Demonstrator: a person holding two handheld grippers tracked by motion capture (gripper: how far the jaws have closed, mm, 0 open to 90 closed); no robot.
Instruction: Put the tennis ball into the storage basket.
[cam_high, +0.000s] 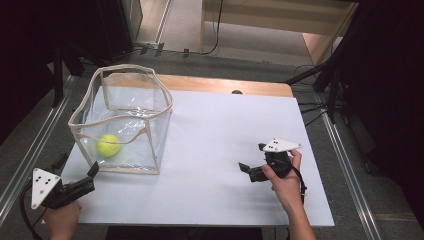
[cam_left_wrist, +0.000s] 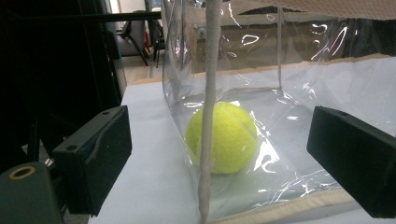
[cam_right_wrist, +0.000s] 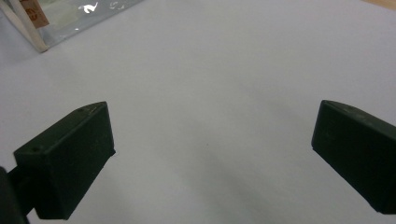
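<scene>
A yellow-green tennis ball (cam_high: 108, 145) lies inside a clear plastic bag (cam_high: 125, 85) with beige trim, standing open-topped at the left of the white board (cam_high: 215, 145). My left gripper (cam_high: 77, 166) is held by a hand at the board's near left corner, just outside the bag's near corner, open and empty. In the left gripper view, its jaws stand wide apart (cam_left_wrist: 222, 140) and the ball (cam_left_wrist: 233, 140) sits behind the bag's beige corner seam (cam_left_wrist: 208, 116). My right gripper (cam_high: 253, 157) hovers low over bare board at the right, open and empty, jaws wide (cam_right_wrist: 212, 140).
A wooden tabletop strip (cam_high: 225, 84) shows behind the board. Metal rails (cam_high: 345, 165) run along both sides of the table, with dark stands and cables beyond. A corner of the bag (cam_right_wrist: 37, 28) appears at the top left of the right gripper view.
</scene>
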